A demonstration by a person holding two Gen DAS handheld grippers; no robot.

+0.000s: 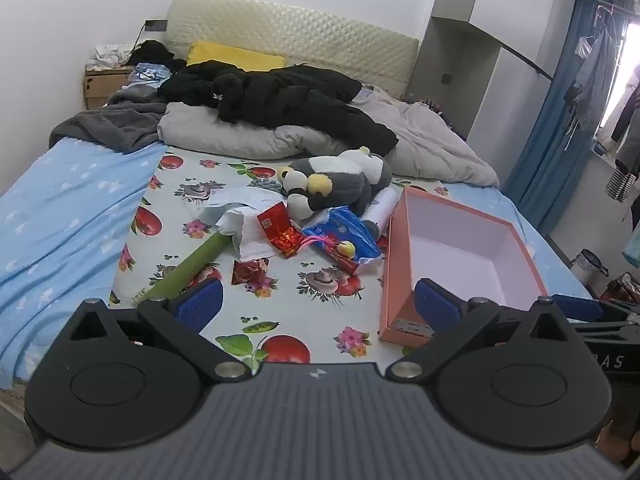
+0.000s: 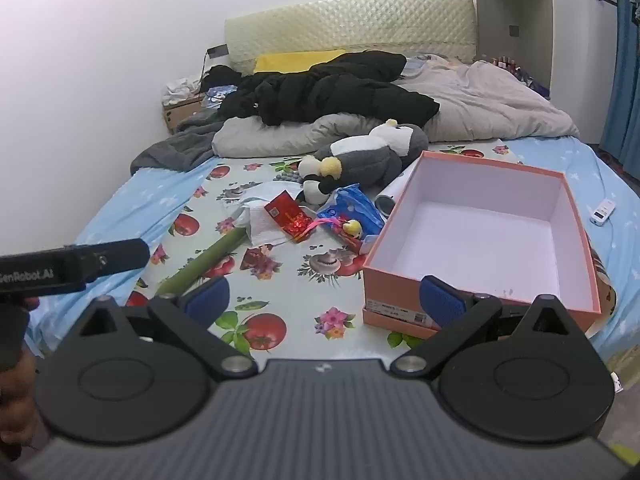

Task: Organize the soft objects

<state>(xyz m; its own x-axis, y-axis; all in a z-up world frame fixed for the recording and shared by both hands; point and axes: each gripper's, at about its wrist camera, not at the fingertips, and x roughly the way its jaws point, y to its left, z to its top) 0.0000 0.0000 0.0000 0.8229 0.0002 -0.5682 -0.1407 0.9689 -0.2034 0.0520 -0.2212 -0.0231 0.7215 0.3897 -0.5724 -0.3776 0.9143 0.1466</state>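
Grey and white plush toy point(image 1: 340, 184) flopped on its side mid-bed, just beside the empty pink box point(image 1: 460, 256), which sits open-side up.

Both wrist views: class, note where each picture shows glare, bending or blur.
Left wrist view: the window glares white and the curtain bows. Right wrist view: the headboard curves, the upper-left corner looks hazy, and the box stays sharp.

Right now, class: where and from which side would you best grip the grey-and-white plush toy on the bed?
Probably its grey body. The plush toy lies on its side, lengthwise across the bed, so come from above with open jaws spanning the narrow middle, clear of the pink box.
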